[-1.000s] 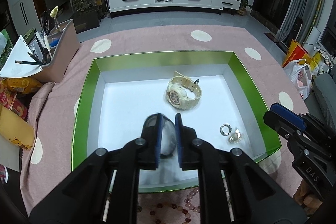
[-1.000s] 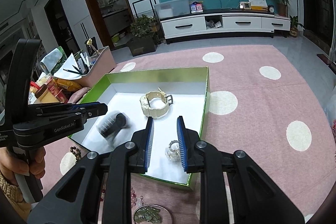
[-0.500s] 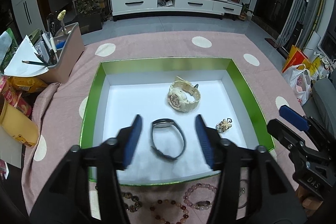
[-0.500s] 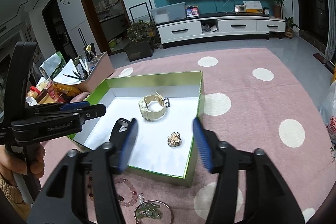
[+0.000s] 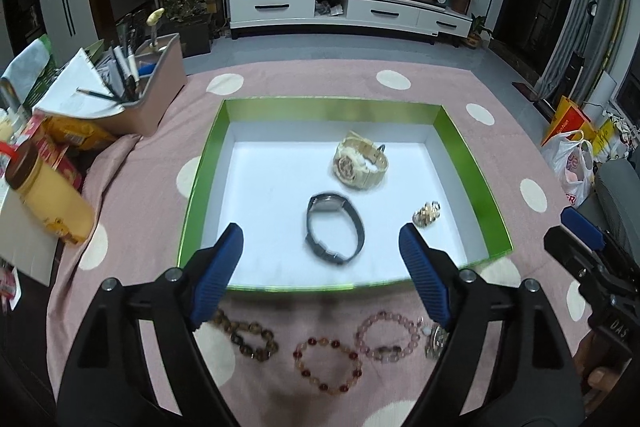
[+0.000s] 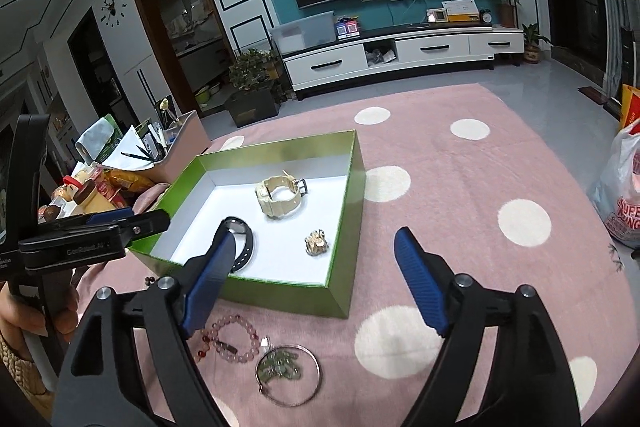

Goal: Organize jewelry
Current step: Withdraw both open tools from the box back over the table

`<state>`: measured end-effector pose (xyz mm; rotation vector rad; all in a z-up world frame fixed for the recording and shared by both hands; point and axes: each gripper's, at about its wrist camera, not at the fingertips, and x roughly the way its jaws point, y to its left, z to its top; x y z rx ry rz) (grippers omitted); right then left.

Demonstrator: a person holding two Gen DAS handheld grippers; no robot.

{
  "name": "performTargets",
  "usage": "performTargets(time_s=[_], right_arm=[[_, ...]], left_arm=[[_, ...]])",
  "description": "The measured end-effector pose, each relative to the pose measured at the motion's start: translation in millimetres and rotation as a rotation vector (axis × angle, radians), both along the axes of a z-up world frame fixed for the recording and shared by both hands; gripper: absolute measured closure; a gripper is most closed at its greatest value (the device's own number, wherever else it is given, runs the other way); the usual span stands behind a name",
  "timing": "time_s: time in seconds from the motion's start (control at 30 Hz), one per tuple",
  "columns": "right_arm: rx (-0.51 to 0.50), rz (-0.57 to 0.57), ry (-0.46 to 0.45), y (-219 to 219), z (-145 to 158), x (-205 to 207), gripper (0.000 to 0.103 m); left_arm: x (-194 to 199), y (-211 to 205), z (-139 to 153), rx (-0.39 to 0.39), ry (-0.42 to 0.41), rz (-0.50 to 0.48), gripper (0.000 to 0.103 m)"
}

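A green box (image 5: 464, 143) with a white floor holds a cream watch (image 5: 360, 167), a black watch (image 5: 334, 233) and a small gold brooch (image 5: 426, 214). They also show in the right wrist view: box (image 6: 344, 279), cream watch (image 6: 280, 197), black watch (image 6: 245, 239), brooch (image 6: 316, 243). My left gripper (image 5: 320, 267) is open and empty above the box's near edge. My right gripper (image 6: 316, 279) is open and empty right of the box. Bead bracelets (image 5: 328, 363) lie on the pink cloth before the box, with a silver bangle (image 6: 289, 375).
A pink organizer with pens (image 5: 148, 99) and snack packs with a yellow jar (image 5: 48, 199) stand at the left. The pink dotted tablecloth (image 6: 480, 187) stretches to the right of the box. A plastic bag (image 6: 624, 187) sits at the far right.
My left gripper opened and let go of the black watch, which now lies in the box. My right gripper opened and left the brooch in the box. Both grippers pulled back and up.
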<state>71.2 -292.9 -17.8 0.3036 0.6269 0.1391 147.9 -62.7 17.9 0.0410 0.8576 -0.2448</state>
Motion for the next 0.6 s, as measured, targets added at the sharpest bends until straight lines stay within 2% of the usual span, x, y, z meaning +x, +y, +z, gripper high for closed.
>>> performTargets(time_s=[0.6], right_arm=[[0.007, -0.010, 0.014, -2.3, -3.5, -51.6, 0.021]], left_arm=[[-60.1, 9.7, -5.5, 0.026, 0.013, -0.002, 0.018]])
